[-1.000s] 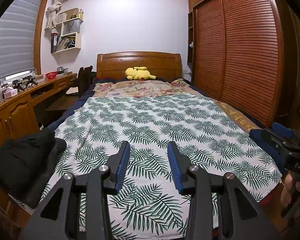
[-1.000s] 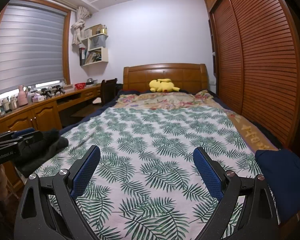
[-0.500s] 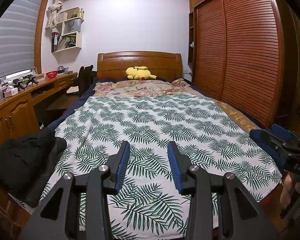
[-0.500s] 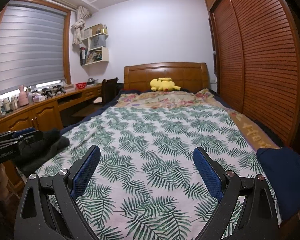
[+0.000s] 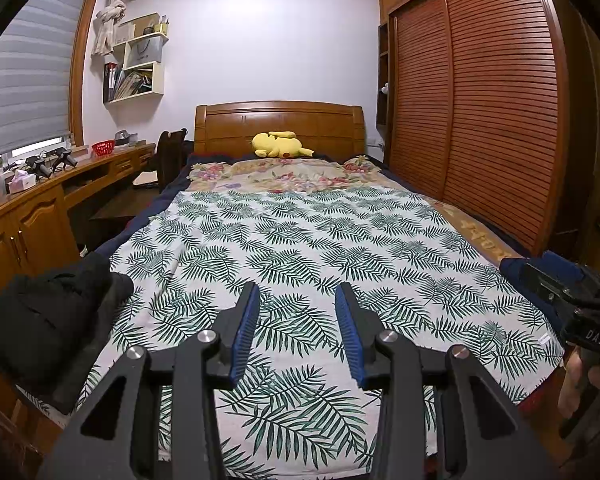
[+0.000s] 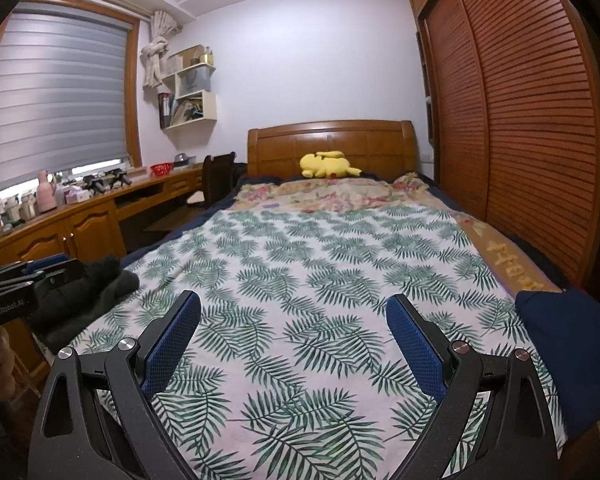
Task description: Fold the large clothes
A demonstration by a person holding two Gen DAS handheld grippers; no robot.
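Note:
A dark black garment (image 5: 48, 320) lies heaped at the bed's near left corner; it also shows in the right wrist view (image 6: 88, 296). A dark blue garment (image 6: 568, 352) lies at the near right corner, partly seen in the left wrist view (image 5: 540, 268). My left gripper (image 5: 296, 300) is open and empty above the foot of the bed. My right gripper (image 6: 294, 312) is wide open and empty over the leaf-print sheet (image 6: 320, 300). Each gripper shows at the edge of the other's view.
The leaf-print sheet (image 5: 320, 248) covers the bed, a floral blanket (image 5: 284, 172) and a yellow plush toy (image 5: 280, 146) lie by the headboard. A wooden desk with clutter (image 6: 80, 208) runs along the left. A slatted wardrobe (image 5: 480, 120) stands at the right.
Both views have shifted only slightly; the grippers hover in nearly the same place. Jaw openings are unchanged.

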